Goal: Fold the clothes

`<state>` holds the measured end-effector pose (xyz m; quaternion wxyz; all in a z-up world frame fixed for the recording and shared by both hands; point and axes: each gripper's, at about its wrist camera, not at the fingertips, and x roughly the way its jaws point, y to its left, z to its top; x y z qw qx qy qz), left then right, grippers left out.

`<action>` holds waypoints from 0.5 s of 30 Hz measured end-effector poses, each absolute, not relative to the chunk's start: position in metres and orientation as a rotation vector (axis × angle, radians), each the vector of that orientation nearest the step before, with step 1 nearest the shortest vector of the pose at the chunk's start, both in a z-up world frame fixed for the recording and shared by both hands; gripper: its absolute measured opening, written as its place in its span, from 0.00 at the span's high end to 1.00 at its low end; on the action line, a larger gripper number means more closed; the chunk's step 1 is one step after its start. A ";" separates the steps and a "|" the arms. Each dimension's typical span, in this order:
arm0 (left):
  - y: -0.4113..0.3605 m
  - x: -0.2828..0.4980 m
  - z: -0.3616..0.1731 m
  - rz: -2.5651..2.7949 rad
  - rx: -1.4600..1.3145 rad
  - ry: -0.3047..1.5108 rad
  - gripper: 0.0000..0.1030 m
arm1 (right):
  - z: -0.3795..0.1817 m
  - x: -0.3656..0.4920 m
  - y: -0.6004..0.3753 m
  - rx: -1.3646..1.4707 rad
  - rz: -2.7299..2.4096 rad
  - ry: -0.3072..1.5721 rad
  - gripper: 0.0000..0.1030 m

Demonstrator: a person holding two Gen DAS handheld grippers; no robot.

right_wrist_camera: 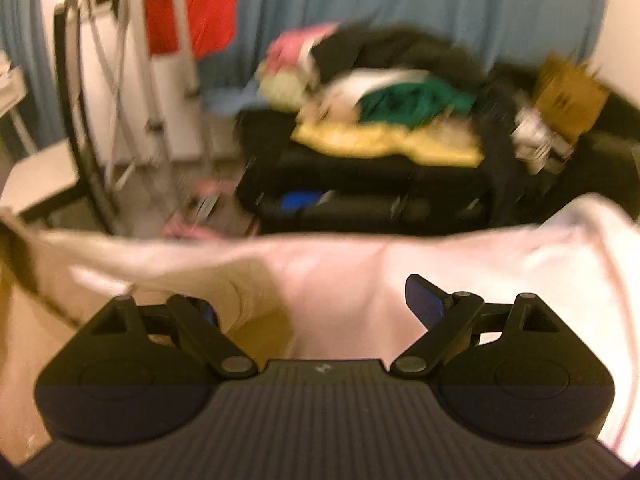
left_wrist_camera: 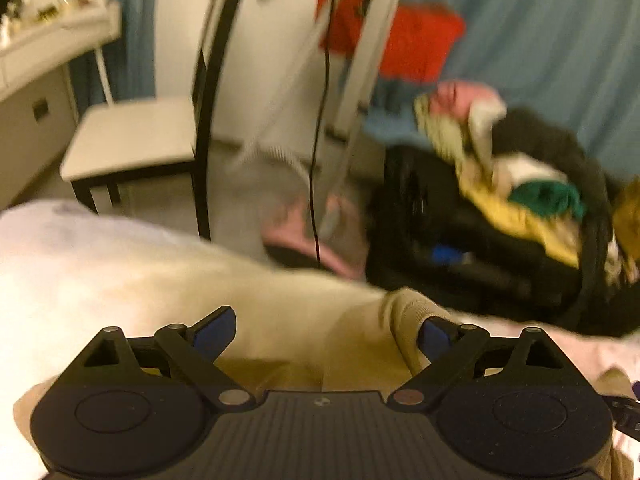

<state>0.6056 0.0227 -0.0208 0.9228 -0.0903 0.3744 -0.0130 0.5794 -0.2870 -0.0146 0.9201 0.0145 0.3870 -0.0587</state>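
Observation:
A cream, beige-toned garment (left_wrist_camera: 280, 312) lies spread under and ahead of my left gripper (left_wrist_camera: 326, 336). The jaws stand wide open, and a ribbed cuff (left_wrist_camera: 408, 316) rests against the right blue pad (left_wrist_camera: 434, 338). In the right wrist view the same pale garment (right_wrist_camera: 360, 272) drapes across the front. My right gripper (right_wrist_camera: 316, 308) is wide open, with a fold of cloth (right_wrist_camera: 248, 304) covering its left pad. Both views are motion-blurred.
A black suitcase (right_wrist_camera: 360, 184) heaped with mixed clothes (right_wrist_camera: 384, 120) stands ahead, also in the left wrist view (left_wrist_camera: 460, 240). A white chair (left_wrist_camera: 132, 136), a drying rack (left_wrist_camera: 360, 60) with a red item (left_wrist_camera: 420, 40), and a blue curtain (right_wrist_camera: 440, 0) stand behind.

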 end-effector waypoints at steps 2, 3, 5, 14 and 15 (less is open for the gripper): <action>0.026 0.612 -0.031 -0.055 -0.171 0.819 0.06 | -0.012 0.578 -0.284 0.052 -0.088 0.830 0.14; 0.028 0.615 -0.036 -0.069 -0.163 0.843 0.05 | -0.008 0.576 -0.282 0.063 -0.073 0.840 0.14; 0.032 0.621 -0.046 -0.097 -0.149 0.893 0.01 | 0.006 0.567 -0.279 0.086 -0.050 0.833 0.14; 0.040 0.508 -0.002 -0.154 -0.102 0.754 0.00 | 0.067 0.472 -0.259 0.134 -0.010 0.694 0.14; 0.040 0.487 0.004 -0.156 -0.110 0.736 0.00 | 0.075 0.453 -0.258 0.141 -0.007 0.669 0.14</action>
